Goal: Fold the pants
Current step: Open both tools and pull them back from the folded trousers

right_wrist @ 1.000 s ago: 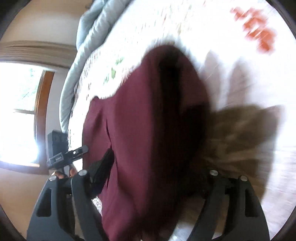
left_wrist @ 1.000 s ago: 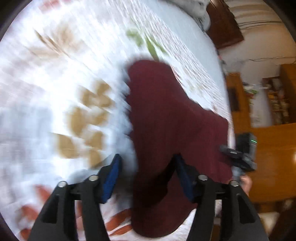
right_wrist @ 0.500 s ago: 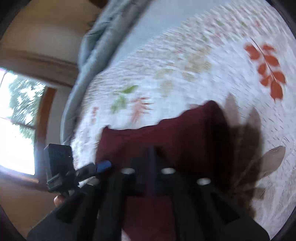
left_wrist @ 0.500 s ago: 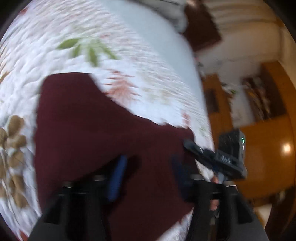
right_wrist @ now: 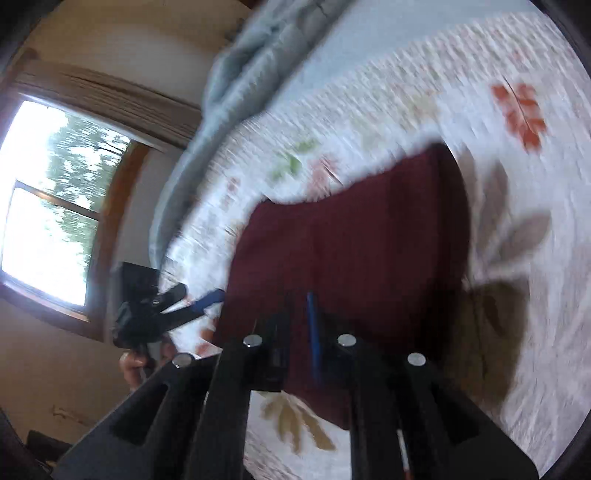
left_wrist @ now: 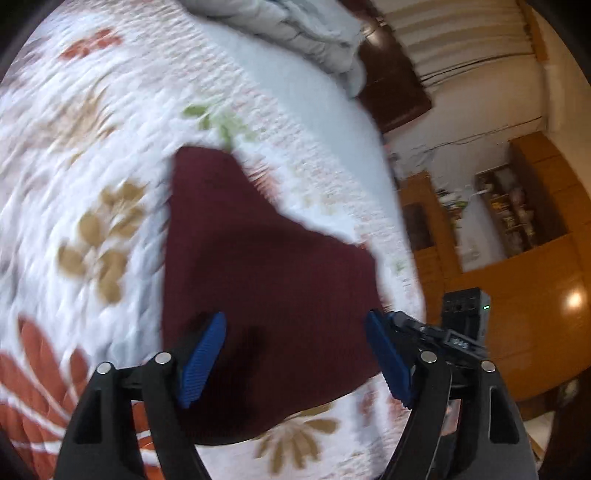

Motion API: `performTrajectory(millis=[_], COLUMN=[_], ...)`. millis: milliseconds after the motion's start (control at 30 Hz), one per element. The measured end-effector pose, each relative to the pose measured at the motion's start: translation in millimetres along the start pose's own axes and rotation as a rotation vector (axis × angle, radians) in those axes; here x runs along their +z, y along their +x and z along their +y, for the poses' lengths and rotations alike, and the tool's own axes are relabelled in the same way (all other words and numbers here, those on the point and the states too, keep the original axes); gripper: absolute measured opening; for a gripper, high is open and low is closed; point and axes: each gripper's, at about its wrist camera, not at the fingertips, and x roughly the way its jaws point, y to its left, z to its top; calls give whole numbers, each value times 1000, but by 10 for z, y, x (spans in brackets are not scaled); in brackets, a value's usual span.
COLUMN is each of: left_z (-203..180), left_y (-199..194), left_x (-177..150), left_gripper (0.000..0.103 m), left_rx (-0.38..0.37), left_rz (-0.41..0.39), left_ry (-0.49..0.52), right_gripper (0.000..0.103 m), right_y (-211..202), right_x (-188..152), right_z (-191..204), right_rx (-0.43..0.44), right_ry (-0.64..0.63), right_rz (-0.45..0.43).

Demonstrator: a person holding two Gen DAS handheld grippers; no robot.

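Maroon pants (left_wrist: 266, 266) lying flat on quilted bed (left_wrist: 92, 155), already doubled into compact folded shape, near bed's edge for easy reach. Left tongs (left_wrist: 295, 354) hovering above near hem, jaws opening, blue pads (left_wrist: 205, 354) spreading clear of cloth, nothing pinched, likely releasing after laying fold. Right tongs (right_wrist: 295, 332) pressed together, empty, poised over pants' near edge. Grey duvet (left_wrist: 295, 26) bunched at far end, out of way.

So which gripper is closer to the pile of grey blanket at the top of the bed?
Neither, clearly. The left gripper and the right gripper both hover over the near edge of the dark red pants, far from the blanket.
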Motion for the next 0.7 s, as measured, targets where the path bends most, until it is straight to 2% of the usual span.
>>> performTrajectory(millis=[67, 167, 233, 267, 300, 333, 400, 467, 533, 567, 700], left_z=[121, 238, 207, 113, -6, -103, -392, -676, -886, -1008, -1321], left_y=[57, -55, -242, -357, -472, -567, -790, -1001, -1169, -1285, -1554], left_x=[-44, -27, -88, -177, -299, -417, -809, -1277, -1695, -1976, -2620], left_gripper=[78, 78, 79, 83, 87, 92, 98, 99, 99, 99, 99], left_rx=[-4, -99, -86, -54, -24, 10, 146, 304, 404, 478, 624], left_rz=[-11, -35, -49, -57, -67, -78, -113, -162, -197, -223, -264], left_ry=[-19, -113, -121, -83, -27, 20, 141, 243, 309, 338, 402], right_gripper=[0, 2, 25, 44, 50, 61, 85, 91, 93, 96, 98], right_y=[133, 3, -190, -350, -489, -676, -891, -1120, -1217, -1250, -1317], right_x=[-50, -110, -201, -318, -426, -631, -971, -1461, -1888, -2164, -2906], right_z=[-233, -376, -227, -98, 8, 218, 499, 835, 1041, 1146, 1385], right_rx=[-28, 40, 51, 39, 16, -33, -110, -217, -307, -352, -452], right_ry=[63, 149, 130, 102, 71, 7, -72, -164, -220, -239, -256], right_rz=[27, -13, -62, -99, -125, -163, -210, -264, -299, -308, -311])
